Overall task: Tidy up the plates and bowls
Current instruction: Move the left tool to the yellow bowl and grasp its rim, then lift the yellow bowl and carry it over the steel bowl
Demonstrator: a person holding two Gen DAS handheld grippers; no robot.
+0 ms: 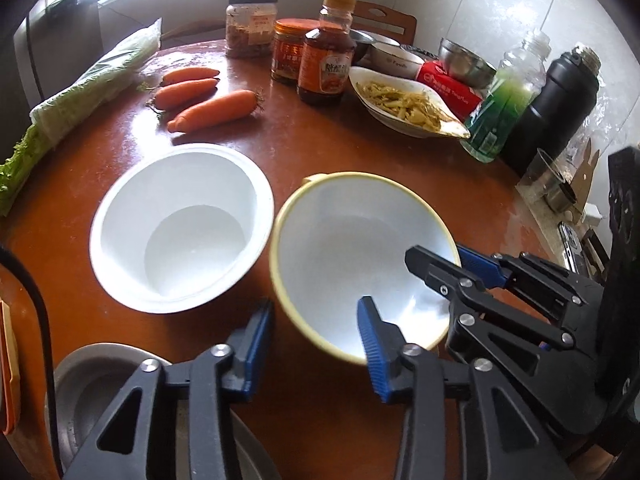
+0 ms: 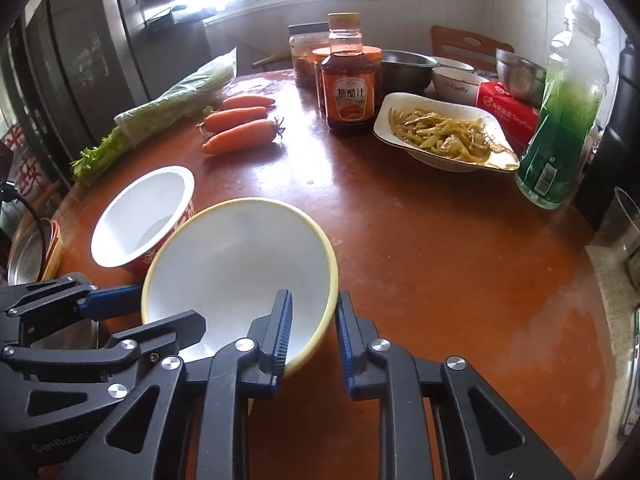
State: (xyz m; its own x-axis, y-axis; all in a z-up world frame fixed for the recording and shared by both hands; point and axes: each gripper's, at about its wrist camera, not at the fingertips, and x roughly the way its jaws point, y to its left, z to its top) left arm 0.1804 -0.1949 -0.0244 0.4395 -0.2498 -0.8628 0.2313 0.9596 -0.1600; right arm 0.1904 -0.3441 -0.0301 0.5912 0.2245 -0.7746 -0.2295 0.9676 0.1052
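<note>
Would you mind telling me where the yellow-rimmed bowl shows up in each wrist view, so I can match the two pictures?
Left wrist view: the yellow-rimmed bowl sits lower centre-right, right of the white bowl.
Right wrist view: the yellow-rimmed bowl sits lower centre-left, below and right of the white bowl.
Shared landmark: the three carrots beyond the bowls.

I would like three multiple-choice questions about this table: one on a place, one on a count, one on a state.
1. Where is the white-rimmed round bowl?
A) inside the yellow-rimmed white bowl
B) beside it, on the brown table
C) on a shelf
2. How many orange carrots are there?
A) two
B) three
C) five
3. The oval white dish is:
A) empty
B) upside down
C) holding yellowish vegetable strips

Answers:
1 B, the bowls are side by side.
2 B, three lie in a row.
3 C, strips cover it.
</note>
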